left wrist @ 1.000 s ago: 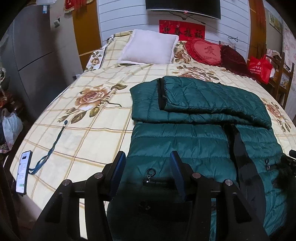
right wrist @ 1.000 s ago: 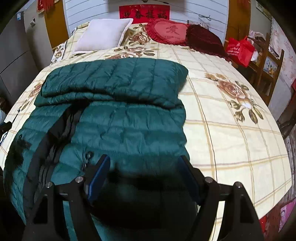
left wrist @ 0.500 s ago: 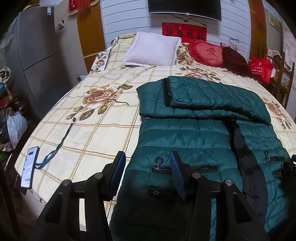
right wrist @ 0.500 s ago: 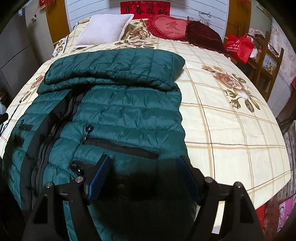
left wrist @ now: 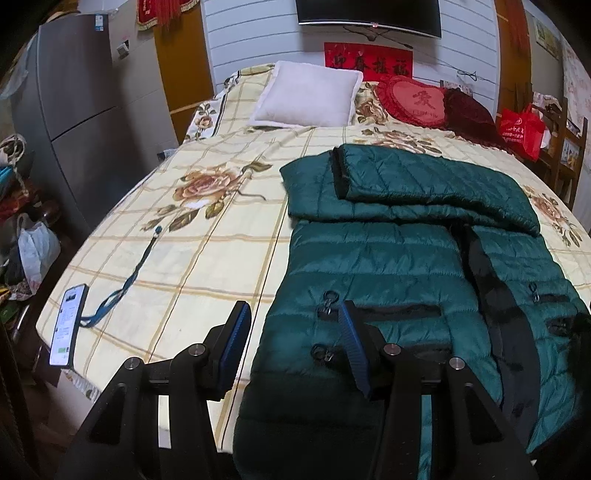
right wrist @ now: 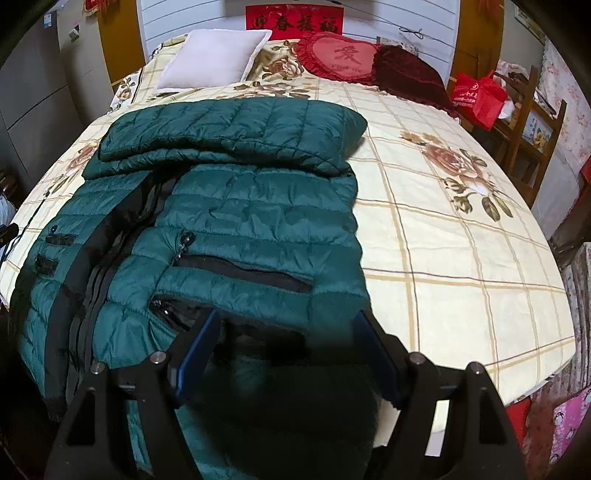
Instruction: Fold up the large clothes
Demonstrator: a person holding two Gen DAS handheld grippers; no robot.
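jacket (left wrist: 388, 266) on bed (left wrist: 207, 258) | pillow (left wrist: 306, 94) behind | phone (left wrist: 68, 319) left

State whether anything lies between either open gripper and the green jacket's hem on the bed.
Nothing visible does. The left gripper and right gripper both hang open directly over the green jacket near its hem.

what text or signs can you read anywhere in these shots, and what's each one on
"迎春接福": black characters on the red wall banner above the bed's head.
"爱": stitched on the red heart cushion.
White print on the red shopping bag: too blurred to read.
Lit screen of the phone at the bed's edge: text too small to read.
Sticker on the grey fridge: too small to read.
The green jacket shows no readable label.
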